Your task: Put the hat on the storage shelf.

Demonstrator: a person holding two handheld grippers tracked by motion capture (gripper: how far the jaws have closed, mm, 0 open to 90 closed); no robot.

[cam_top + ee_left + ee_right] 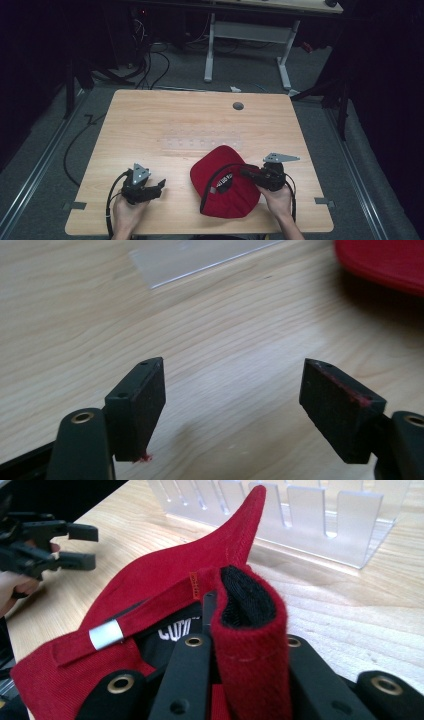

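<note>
A red cap (227, 182) lies upside down on the wooden table (150, 115), near its front edge and right of centre. My right gripper (246, 174) comes in from the right and is shut on the cap's rim. In the right gripper view, a fold of red fabric with black lining (247, 630) is pinched between the jaws. The cap's back strap has a silver tip (106, 634). My left gripper (161, 186) hovers left of the cap, clear of it. Its jaws (232, 390) are open over bare wood, with the cap's edge (385, 262) further off.
A clear plastic slotted rack (200, 140) sits mid-table just behind the cap; it is also visible as the rack (320, 520) beyond the fabric. A grey grommet (238, 106) sits near the table's far edge. Desk legs and cables stand on the floor behind.
</note>
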